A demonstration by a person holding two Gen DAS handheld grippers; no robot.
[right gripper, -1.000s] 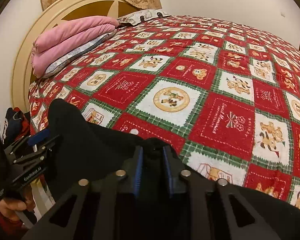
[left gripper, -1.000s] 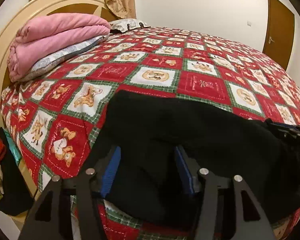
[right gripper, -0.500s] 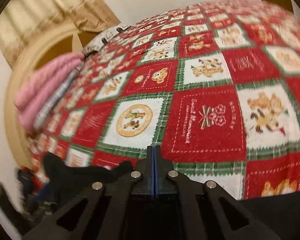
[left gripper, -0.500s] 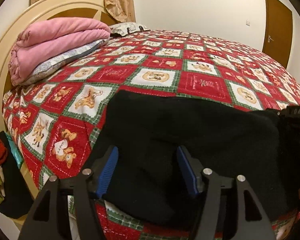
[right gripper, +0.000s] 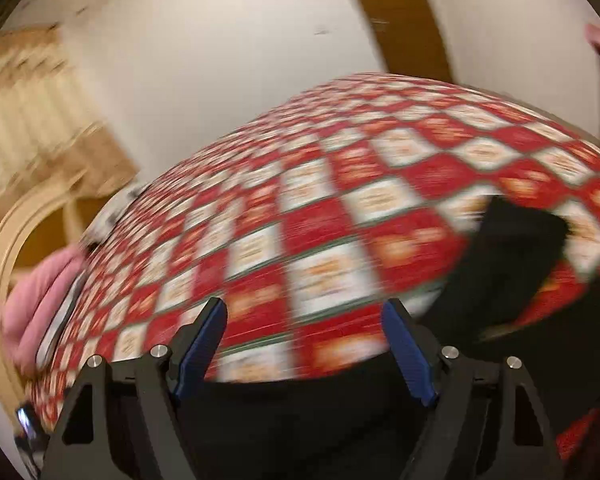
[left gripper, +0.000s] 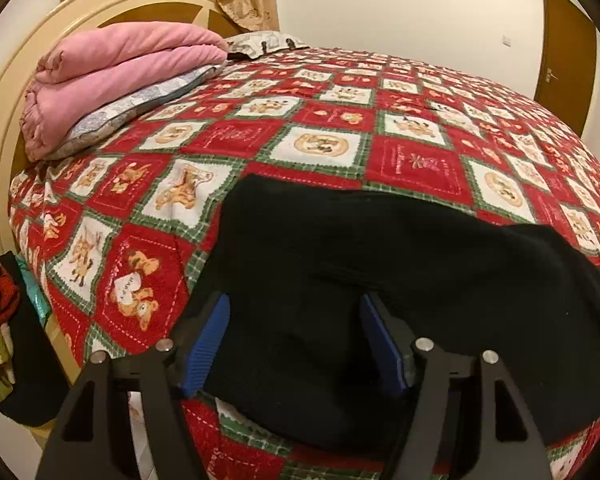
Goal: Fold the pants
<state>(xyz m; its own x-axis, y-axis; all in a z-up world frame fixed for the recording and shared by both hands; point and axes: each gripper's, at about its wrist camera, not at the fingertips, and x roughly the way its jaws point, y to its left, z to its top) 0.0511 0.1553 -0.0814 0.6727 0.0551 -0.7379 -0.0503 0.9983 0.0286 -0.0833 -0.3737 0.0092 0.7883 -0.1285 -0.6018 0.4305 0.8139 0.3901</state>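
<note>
We see a bed [left gripper: 340,92] filling most of the left wrist view, covered by a red, white and green patchwork quilt [left gripper: 412,160] printed with bears. At its head stands a cream headboard [left gripper: 4,92], and against it lies a folded pink blanket [left gripper: 112,76] stacked on a pale patterned pillow [left gripper: 136,110]. A brown door [left gripper: 566,52] shows in the far wall on the right, and a heap of mixed clothes [left gripper: 0,320] hangs off the near left edge of the bed.

The black pants [left gripper: 380,280] lie on the quilt at the near edge of the bed, spread flat in a broad dark shape whose lower part drapes over the side. Our left gripper [left gripper: 294,340] is spread wide just above them, with the blue pads [left gripper: 206,344] apart and black cloth showing between them — nothing is pinched.

The right wrist view is heavily blurred. There we make out the same quilt [right gripper: 320,240], the pink blanket [right gripper: 36,304] at left, and part of the pants [right gripper: 512,264] lifted in a fold at right. Our right gripper [right gripper: 304,348] is also released, fingers wide apart — more dark cloth lies below it, not held.
</note>
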